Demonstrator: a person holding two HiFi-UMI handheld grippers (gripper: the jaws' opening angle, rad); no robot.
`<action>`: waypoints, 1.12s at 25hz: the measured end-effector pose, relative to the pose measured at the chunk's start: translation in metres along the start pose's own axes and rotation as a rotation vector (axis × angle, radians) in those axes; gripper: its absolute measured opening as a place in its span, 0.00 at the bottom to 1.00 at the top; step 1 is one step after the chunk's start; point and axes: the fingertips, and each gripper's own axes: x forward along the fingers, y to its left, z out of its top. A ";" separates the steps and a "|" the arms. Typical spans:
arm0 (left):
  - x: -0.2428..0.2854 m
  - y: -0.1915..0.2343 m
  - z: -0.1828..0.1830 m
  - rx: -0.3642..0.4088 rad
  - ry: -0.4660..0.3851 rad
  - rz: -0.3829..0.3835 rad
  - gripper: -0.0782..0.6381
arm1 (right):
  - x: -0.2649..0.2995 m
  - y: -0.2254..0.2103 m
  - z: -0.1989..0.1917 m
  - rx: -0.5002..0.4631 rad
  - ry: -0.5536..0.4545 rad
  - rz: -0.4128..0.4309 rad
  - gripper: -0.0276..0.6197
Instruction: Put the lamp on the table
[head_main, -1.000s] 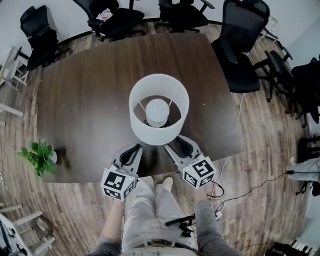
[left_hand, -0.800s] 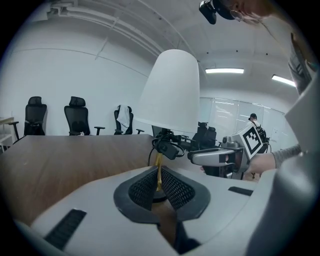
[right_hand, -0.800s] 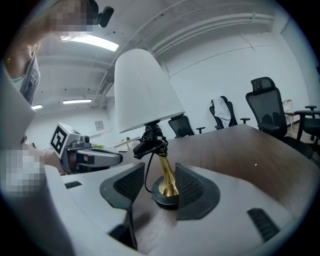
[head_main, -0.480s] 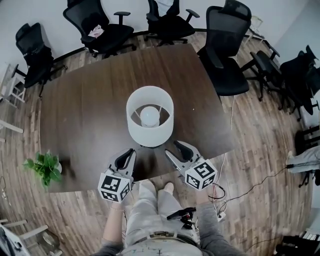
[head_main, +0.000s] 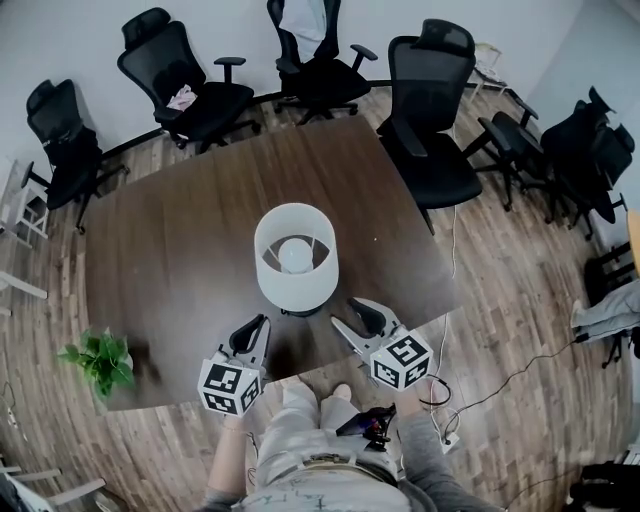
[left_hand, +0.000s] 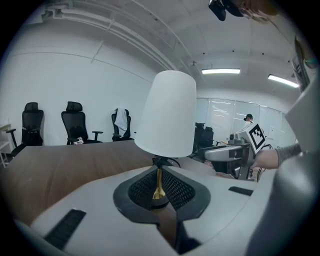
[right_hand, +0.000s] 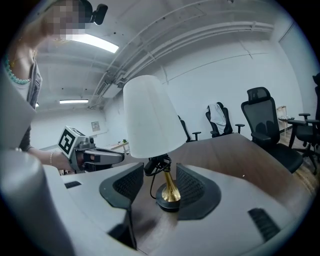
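**Lamp set down, both grippers let go**

Meeting room with a plank floor: a dark brown wooden table (head_main: 170, 250) has black office chairs (head_main: 432, 120) round its far side. The table lamp (head_main: 296, 256), with a white shade, brass stem and round black base, stands upright on the table near the person's edge. The left gripper (head_main: 252, 335) and right gripper (head_main: 358, 318) sit just beside it, neither touching. The left jaws stand apart. The right jaws have just been opening, and the lamp's base shows beyond their gap, unpressed. The placing looks complete. The next move calls for a clean retreat, keeping clear of the black cord (right_hand: 151, 182) by the stem. A green potted plant (head_main: 98, 358) stands well apart at the near-left corner.
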 end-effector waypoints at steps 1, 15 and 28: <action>0.000 0.001 0.003 0.002 -0.003 -0.006 0.13 | 0.001 0.001 0.002 0.000 -0.001 0.000 0.34; 0.001 -0.001 0.031 0.029 -0.019 -0.117 0.18 | -0.005 0.008 0.038 0.015 -0.072 -0.035 0.34; -0.014 -0.016 0.052 0.036 -0.047 -0.178 0.19 | 0.003 0.018 0.055 -0.019 -0.058 -0.028 0.34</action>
